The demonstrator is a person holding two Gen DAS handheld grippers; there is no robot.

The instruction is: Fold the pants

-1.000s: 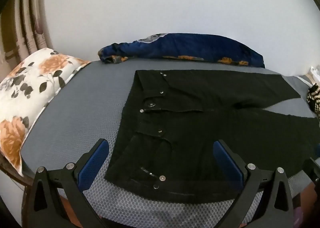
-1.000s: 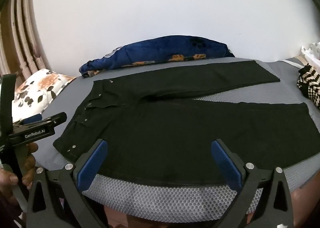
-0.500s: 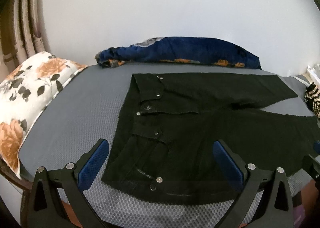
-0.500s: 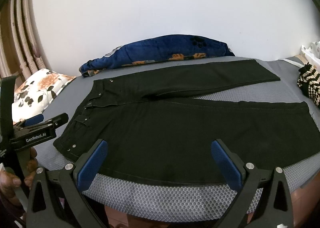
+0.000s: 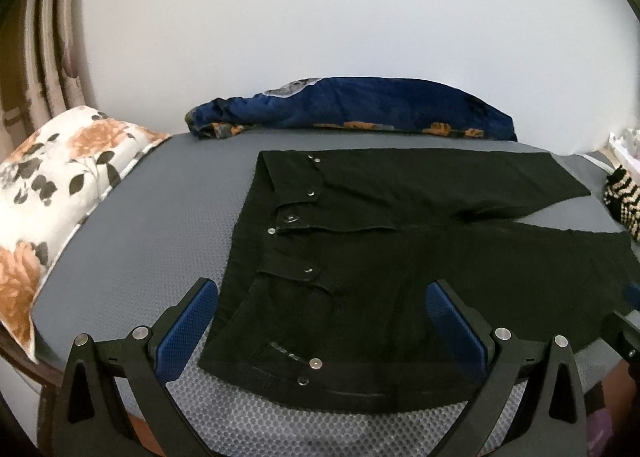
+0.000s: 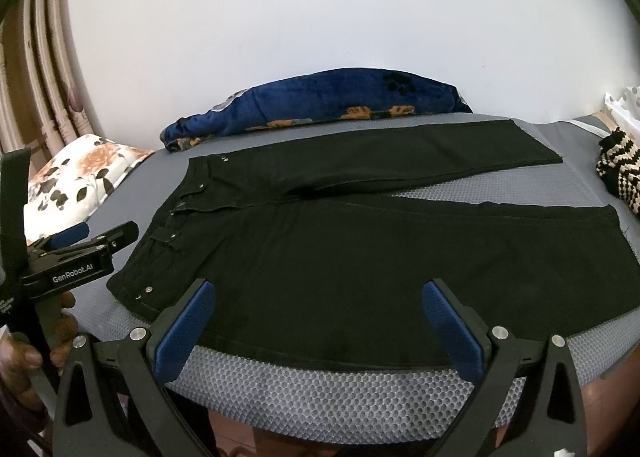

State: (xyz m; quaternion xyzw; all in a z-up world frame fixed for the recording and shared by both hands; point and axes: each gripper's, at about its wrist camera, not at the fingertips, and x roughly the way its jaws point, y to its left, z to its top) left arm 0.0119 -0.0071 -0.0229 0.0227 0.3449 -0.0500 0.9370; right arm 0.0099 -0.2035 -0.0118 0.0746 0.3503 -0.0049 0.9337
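We hold both grippers, left [image 5: 320, 329] and right [image 6: 316, 327], low at the bed's [image 5: 132, 241] near edge, fingers spread, empty. Pants [image 6: 360, 257] lie flat ahead; right cuffs cut off.

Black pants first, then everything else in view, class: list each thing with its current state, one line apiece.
Black pants: unfolded, flat, legs apart.
Left gripper: open, empty.
Right gripper: open, empty.
Blue blanket: bunched against the wall.
Floral pillow: beside the waistband end.
Striped knit: crumpled near the hems.
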